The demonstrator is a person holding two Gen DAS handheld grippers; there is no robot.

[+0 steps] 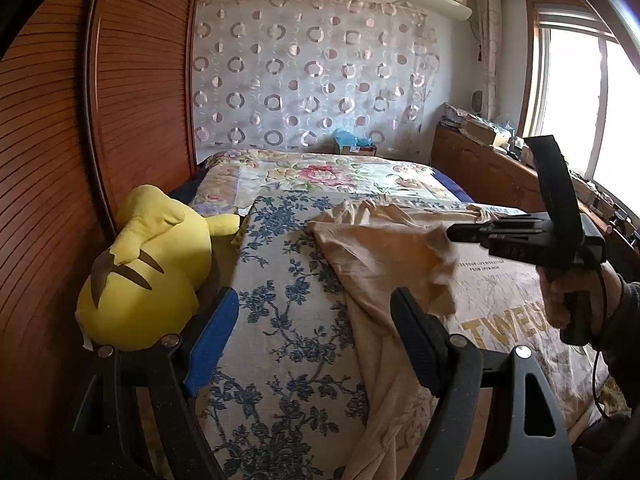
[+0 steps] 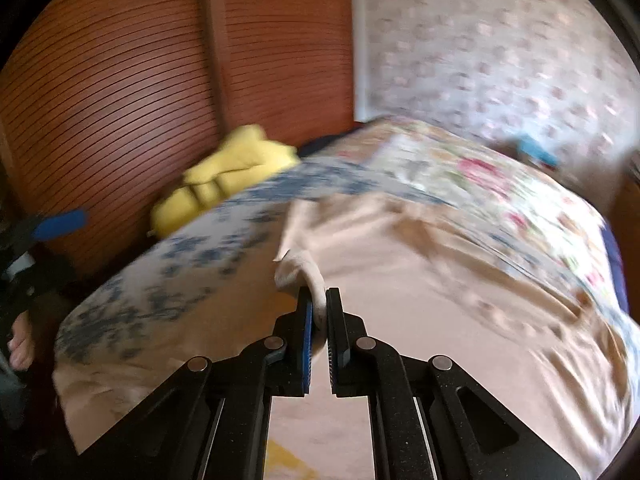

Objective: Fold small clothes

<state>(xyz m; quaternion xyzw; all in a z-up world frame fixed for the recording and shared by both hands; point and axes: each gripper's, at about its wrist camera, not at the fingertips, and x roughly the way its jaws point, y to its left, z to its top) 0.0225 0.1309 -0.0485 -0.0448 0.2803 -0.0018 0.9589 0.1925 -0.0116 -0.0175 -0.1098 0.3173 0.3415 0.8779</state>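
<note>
A beige T-shirt [image 1: 384, 264] with gold and white lettering lies spread on the bed. My right gripper [image 2: 319, 300] is shut on a fold of the shirt [image 2: 420, 280] and lifts it a little; it also shows in the left wrist view [image 1: 450, 236], held by a hand, with the cloth hanging from its tip. My left gripper [image 1: 316, 320] is open and empty above the shirt's left edge and the blue-flowered cover [image 1: 288, 320]. The right wrist view is blurred.
A yellow plush toy [image 1: 148, 268] lies at the bed's left edge against a brown slatted wardrobe [image 1: 100, 120]. A flowered quilt [image 1: 320, 176] covers the far bed. A wooden side unit [image 1: 480, 172] with clutter stands under the window at right.
</note>
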